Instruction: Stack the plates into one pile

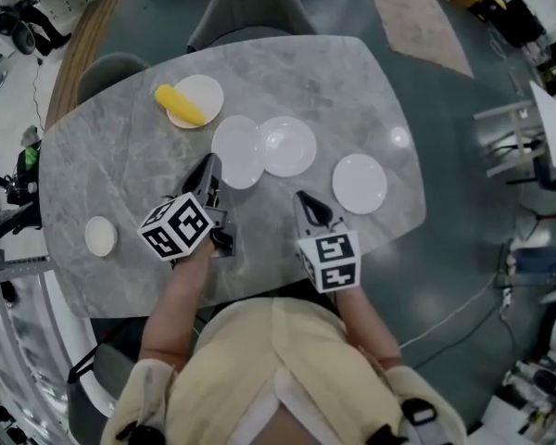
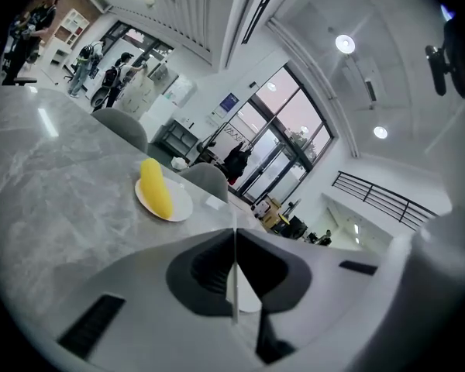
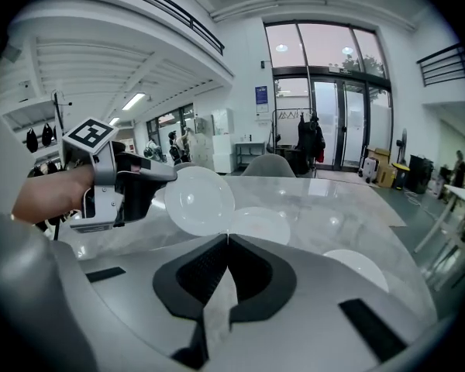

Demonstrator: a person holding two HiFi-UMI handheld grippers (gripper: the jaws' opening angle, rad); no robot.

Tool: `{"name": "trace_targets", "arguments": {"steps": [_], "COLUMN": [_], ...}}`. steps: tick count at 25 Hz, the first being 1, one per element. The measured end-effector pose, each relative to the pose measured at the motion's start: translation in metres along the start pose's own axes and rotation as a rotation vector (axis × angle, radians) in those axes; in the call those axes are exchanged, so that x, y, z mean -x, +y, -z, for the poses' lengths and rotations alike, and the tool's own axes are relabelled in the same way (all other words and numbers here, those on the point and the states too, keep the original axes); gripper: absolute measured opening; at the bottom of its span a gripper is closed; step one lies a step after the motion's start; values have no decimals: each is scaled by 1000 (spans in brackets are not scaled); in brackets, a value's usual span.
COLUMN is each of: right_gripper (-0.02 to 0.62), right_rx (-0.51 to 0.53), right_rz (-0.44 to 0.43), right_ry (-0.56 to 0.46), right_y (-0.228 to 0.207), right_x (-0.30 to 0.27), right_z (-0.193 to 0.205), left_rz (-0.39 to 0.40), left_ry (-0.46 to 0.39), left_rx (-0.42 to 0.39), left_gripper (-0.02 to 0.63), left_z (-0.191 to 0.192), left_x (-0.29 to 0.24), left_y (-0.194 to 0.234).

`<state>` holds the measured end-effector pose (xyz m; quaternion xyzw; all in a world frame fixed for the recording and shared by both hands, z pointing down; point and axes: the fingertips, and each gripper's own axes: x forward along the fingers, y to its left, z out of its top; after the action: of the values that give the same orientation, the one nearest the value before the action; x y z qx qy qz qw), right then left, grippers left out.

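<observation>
- Grey, veined, stone-look table (image 1: 287,72) with rounded corners fills the middle of the head view. It stands on a dark teal floor (image 1: 445,248), with two grey upholstered chairs (image 1: 250,7) at its upper edge.
- Glazed doors and a white gallery railing form the background in both gripper views.
- Left gripper (image 1: 208,167): the jaws are clamped on the rim of a round, glossy white held plate (image 1: 238,151). In the left gripper view the rim shows only as a thin white edge between the dark ribbed pads.
- In the right gripper view the held plate (image 3: 195,200) is lifted off the table and tilted, with its shallow concave face turned towards the camera.
- Right gripper (image 3: 227,242): the jaws are closed together with nothing between them. It sits at lower centre of the head view.
- Second plate (image 1: 289,146): white, flat on the table, empty. In the head view the held plate overlaps its left edge.
- Third plate (image 1: 360,184): white, flat, empty, at right of centre and apart from the others.
- Upper-left plate (image 1: 202,95): carries a smooth, oblong yellow object (image 1: 179,105) lying across its left rim.
- Small saucer (image 1: 100,236): cream, round and empty, alone near the left table edge.
</observation>
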<state>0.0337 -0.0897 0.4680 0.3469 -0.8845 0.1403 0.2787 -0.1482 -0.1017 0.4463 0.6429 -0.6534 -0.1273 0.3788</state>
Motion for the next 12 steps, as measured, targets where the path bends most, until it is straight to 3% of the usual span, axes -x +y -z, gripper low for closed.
{"name": "trace_targets", "arguments": {"steps": [12], "right_gripper": [5], "right_rx": [-40], "right_rz": [47], "right_ry": [1], "right_y": [-66], "right_x": [18], "right_z": [12], "left_rz": [20], "left_ry": [43], "left_rx": [19], "left_gripper": [12], "left_z": [33], "left_x": [-59], "left_y": [-43]}}
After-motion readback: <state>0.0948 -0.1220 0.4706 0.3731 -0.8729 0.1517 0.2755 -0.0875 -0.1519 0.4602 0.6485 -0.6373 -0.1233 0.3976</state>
